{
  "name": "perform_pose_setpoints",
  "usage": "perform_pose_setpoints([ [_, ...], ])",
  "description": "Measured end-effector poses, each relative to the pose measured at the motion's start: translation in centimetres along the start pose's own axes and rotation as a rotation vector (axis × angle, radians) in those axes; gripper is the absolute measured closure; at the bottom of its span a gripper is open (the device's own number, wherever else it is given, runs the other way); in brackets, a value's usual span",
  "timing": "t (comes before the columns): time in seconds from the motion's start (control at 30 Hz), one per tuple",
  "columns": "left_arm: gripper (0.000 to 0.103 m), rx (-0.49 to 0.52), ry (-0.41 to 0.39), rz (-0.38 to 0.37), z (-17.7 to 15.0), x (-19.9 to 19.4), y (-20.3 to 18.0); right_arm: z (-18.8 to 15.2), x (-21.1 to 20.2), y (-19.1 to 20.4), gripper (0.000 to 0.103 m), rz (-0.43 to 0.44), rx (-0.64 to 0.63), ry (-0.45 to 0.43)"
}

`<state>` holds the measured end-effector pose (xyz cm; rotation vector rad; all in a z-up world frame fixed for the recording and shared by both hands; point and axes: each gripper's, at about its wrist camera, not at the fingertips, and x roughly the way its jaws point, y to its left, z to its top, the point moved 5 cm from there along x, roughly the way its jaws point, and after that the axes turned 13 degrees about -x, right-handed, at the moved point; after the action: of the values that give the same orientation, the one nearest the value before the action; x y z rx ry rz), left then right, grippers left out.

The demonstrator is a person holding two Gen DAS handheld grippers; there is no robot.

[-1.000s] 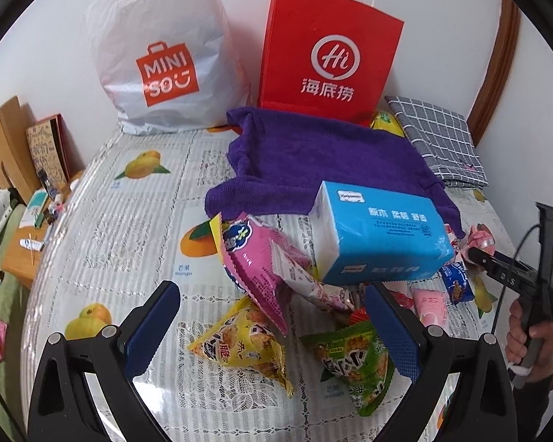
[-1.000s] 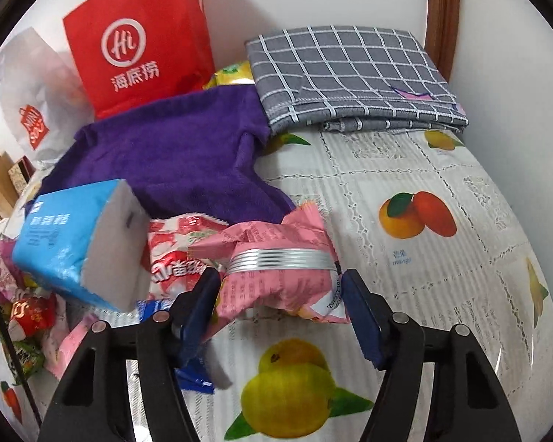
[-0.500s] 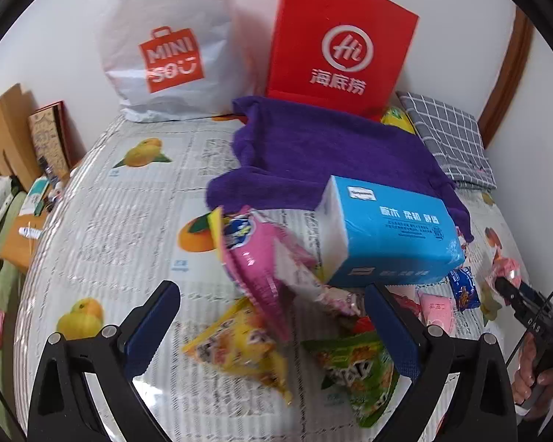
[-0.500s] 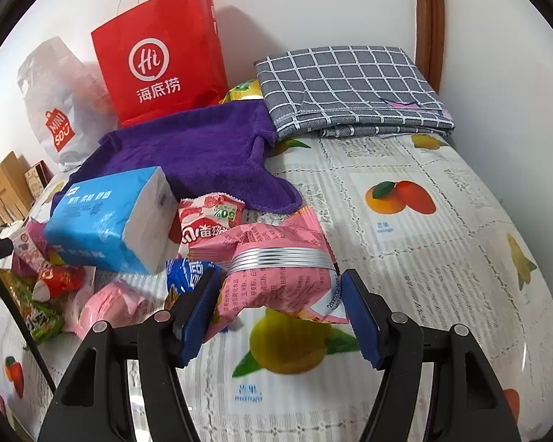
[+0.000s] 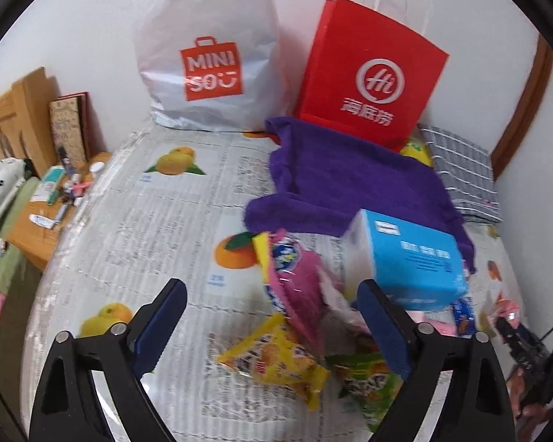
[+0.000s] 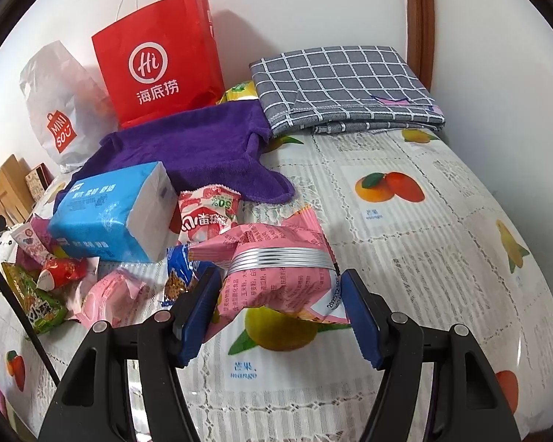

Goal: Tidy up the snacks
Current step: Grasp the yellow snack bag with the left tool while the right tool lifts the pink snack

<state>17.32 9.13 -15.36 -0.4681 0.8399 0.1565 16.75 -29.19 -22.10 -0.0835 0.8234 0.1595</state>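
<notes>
On the fruit-printed plastic cloth (image 6: 416, 243) that covers the bed, the right gripper (image 6: 282, 296) has its blue pads pressed to both sides of a crinkled pink snack packet (image 6: 276, 280) with a silver ribbed band, lifted just clear of the cloth. To its left lies the heap of loose snacks: a soft blue tissue pack (image 6: 107, 213), a pink-and-white strawberry pouch (image 6: 206, 213), a small blue biscuit packet (image 6: 180, 272), a green foil bag (image 6: 37, 302). Along the wall edge stand a stiff red paper bag (image 6: 158, 59) and a limp white plastic bag (image 6: 59, 103), with a fuzzy purple towel (image 6: 195, 151) spread before them and a folded grey checked cloth (image 6: 343, 88) in the far right corner.

Only the left wrist view shows the left gripper (image 5: 272, 326): its jaws are closing but wide apart, nothing touching the pads, above a glossy yellow snack bag (image 5: 276, 361) and a tall pink one (image 5: 295, 287). That view also shows a wooden nightstand (image 5: 37, 235) off the left edge, and the hand (image 5: 531, 394) carrying the other tool at the lower right
</notes>
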Motion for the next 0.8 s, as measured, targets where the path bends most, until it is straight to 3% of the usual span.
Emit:
perform_pose_setpoints([
  [0.33,0.021,0.077,0.069,-0.049,-2.7,0.4,-1.0,-0.4,-0.7,0.1,0.037,0.006,0.011,-0.008],
  [0.67,0.021,0.126,0.155,0.022,-5.3,3.9,0.2,-0.8,-1.4,1.2,0.037,0.001,-0.009,0.007],
  [0.73,0.039,0.134,0.160,0.038,-5.6,4.3,0.5,-0.8,-1.7,1.3,0.037,-0.001,-0.011,0.010],
  [0.8,0.046,0.133,0.167,0.042,-5.7,4.5,0.8,-0.7,-2.2,1.4,0.037,-0.007,-0.013,0.010],
])
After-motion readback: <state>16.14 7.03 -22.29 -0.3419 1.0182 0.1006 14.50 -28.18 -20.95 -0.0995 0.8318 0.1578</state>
